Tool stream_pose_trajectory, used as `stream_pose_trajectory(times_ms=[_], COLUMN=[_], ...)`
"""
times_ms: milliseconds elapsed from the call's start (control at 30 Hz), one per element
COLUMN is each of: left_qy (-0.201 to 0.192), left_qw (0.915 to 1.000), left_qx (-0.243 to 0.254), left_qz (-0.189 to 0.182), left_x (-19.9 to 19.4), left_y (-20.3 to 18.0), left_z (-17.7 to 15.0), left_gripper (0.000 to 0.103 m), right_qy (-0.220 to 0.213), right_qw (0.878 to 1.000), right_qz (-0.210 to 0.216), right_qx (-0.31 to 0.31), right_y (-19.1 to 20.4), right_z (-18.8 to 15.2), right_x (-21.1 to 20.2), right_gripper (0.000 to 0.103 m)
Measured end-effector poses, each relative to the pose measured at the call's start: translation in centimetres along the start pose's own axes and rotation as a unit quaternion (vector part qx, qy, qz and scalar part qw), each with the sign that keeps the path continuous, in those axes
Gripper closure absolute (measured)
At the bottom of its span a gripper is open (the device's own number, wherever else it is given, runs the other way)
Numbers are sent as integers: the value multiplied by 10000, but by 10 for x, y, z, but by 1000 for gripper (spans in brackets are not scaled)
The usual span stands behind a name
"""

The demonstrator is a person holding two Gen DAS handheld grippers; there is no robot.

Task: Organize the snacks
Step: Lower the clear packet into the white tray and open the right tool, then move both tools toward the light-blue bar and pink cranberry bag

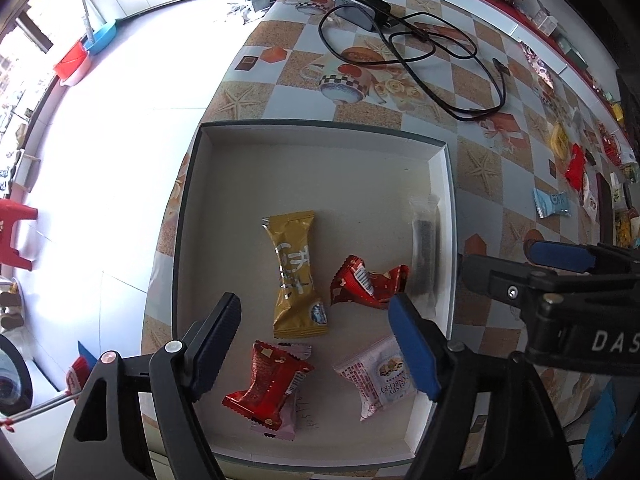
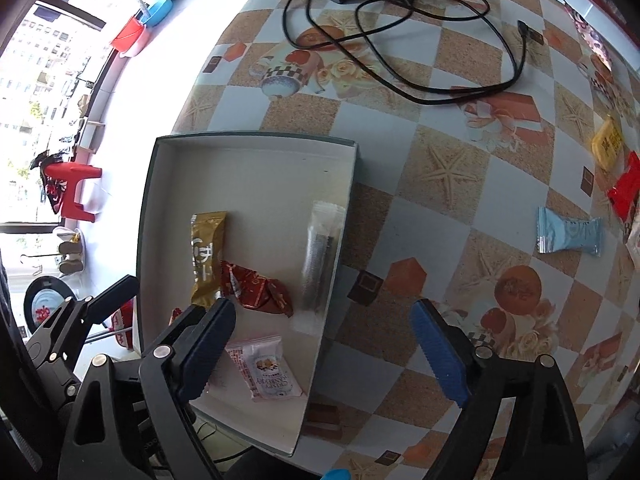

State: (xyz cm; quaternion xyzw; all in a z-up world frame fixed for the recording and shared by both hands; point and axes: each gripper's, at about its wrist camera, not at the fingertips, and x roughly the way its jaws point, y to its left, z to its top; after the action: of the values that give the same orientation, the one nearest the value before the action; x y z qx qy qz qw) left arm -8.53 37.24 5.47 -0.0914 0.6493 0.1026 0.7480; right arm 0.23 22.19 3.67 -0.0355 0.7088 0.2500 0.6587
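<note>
A shallow white box [image 1: 320, 130] [image 2: 256, 140] sits at the table's left edge. In it lie a gold snack packet [image 1: 296, 276] [image 2: 207, 256], a crumpled red one [image 1: 368, 282] [image 2: 258, 288], a second red one [image 1: 268, 384], a pink-white packet [image 1: 380, 376] [image 2: 266, 366] and a clear-wrapped dark stick [image 1: 425, 252] [image 2: 320, 260] by the right wall. My left gripper [image 1: 320, 356] is open and empty above the box's near half. My right gripper [image 2: 332, 356] is open and empty over the box's right wall. A light blue packet [image 2: 568, 232] [image 1: 552, 203] lies on the table to the right.
A black charger with a tangled cable [image 1: 404, 36] [image 2: 400, 32] lies at the far side of the patterned table. More snacks, yellow [image 2: 608, 142] and red [image 2: 626, 190], lie at the far right. The floor with a red stool [image 2: 72, 184] is beyond the left edge.
</note>
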Motion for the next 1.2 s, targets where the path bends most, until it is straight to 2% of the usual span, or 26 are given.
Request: stream_pose_trajectory(times_ms=[67,100,833,1200], left_qy=[1,5,216,413], left_qw=[9999,9999,9900,9842], left_qx=[110,169,1394,1720], left_qz=[5,6,9,83], left_x=[-1,-1,14,31], left_y=[-10,-16,-144,-186], left_z=[2,4,19,18], left_gripper=[24,24,24,23], right_qy=[26,31,332,660], right_qw=[9998,9996,9827,9679], right_qz=[-24,-42,-184,-585], right_qx=[183,274,1814,2354], right_y=[-16,-25,-197,-277], right_z=[-3,-5,-61,-110], right_x=[0,0,-1,8], right_gripper=[9,0,0,0])
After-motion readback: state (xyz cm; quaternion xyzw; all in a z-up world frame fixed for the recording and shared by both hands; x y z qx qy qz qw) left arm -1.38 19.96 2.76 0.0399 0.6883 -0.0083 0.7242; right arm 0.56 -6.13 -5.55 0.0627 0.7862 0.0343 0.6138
